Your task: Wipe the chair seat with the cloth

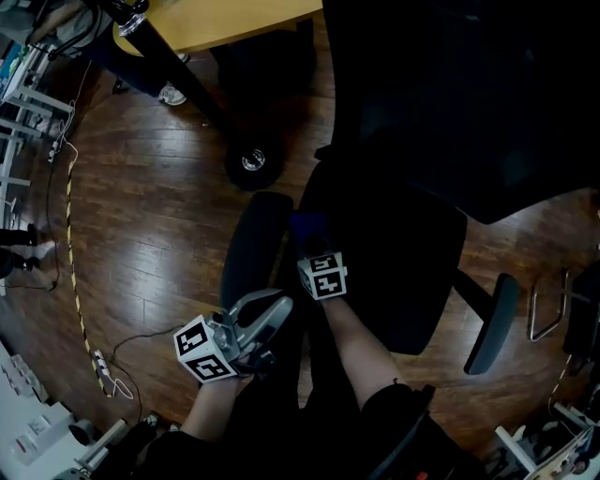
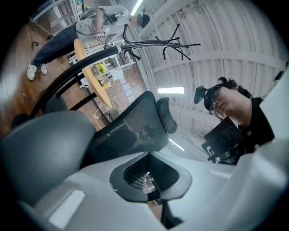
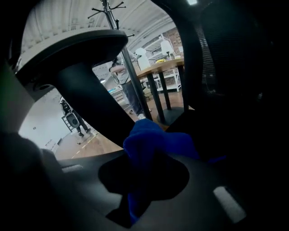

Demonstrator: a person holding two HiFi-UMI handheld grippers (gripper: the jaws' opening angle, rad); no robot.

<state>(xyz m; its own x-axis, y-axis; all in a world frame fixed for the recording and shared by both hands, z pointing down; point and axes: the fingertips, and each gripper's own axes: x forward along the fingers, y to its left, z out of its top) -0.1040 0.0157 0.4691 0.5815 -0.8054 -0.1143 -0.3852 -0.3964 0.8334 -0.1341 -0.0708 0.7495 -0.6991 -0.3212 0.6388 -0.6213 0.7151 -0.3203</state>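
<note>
Two grippers are in view. The right gripper (image 1: 315, 251) has its jaws pinched on a bunched blue cloth (image 3: 153, 144), which fills the gap between them. From the head view the cloth sits at the near left edge of the chair seat (image 1: 403, 272), just beside the armrest (image 1: 253, 239). Its jaw tips are lost against the dark seat there, and whether the cloth presses on the seat cannot be confirmed.

The left gripper (image 1: 270, 317) is held off the chair, near the armrest's front end, its jaws pressed together with nothing between them. Its own view points upward past the chair back and headrest to a ribbed white ceiling, and a coat rack (image 2: 176, 45) shows against it.

Seat and backrest (image 1: 469, 103) are almost black; no surface detail can be read. The backrest is cut off at the top edge. The second armrest (image 1: 492, 323) stands at the right.

Flooring is dark glossy wood planks (image 1: 150, 234), with a thin cable (image 1: 75, 281) trailing along the left. A tan-topped table (image 1: 225, 23) on black legs stands beyond the chair, partly out of frame. A standing person (image 2: 86, 29) is beside it.
</note>
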